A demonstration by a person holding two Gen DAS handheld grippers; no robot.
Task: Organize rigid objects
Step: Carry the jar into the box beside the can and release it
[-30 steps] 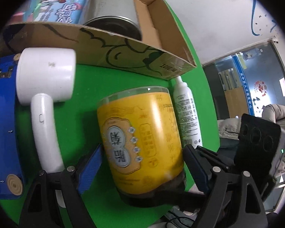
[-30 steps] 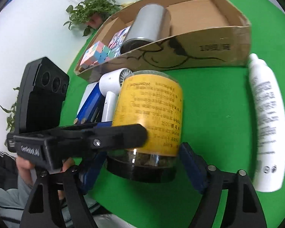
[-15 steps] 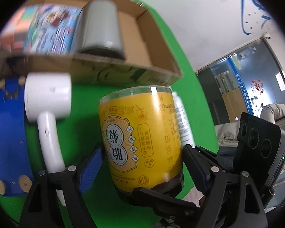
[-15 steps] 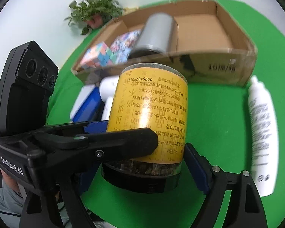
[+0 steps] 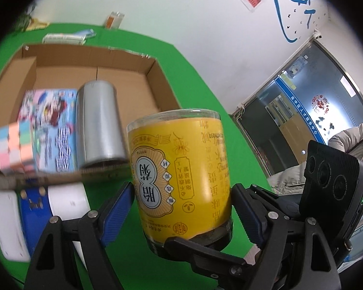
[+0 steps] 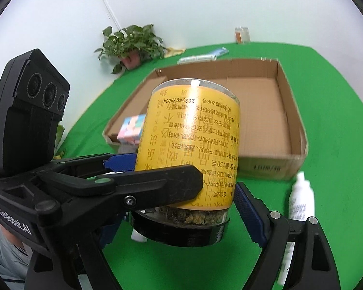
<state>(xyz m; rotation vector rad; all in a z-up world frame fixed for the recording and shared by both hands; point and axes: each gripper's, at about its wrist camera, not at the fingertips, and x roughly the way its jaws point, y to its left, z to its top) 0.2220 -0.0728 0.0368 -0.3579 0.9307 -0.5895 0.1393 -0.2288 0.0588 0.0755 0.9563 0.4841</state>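
Both the left gripper (image 5: 181, 207) and the right gripper (image 6: 188, 193) clamp the yellow jar (image 5: 181, 169), carrying it above the bench (image 6: 326, 96); next, lower it into the cardboard box (image 6: 290, 111).

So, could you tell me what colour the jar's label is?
Yellow, on the jar; clearest in the left wrist view.

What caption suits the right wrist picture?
Two tools hold a yellow jar over green table before box.
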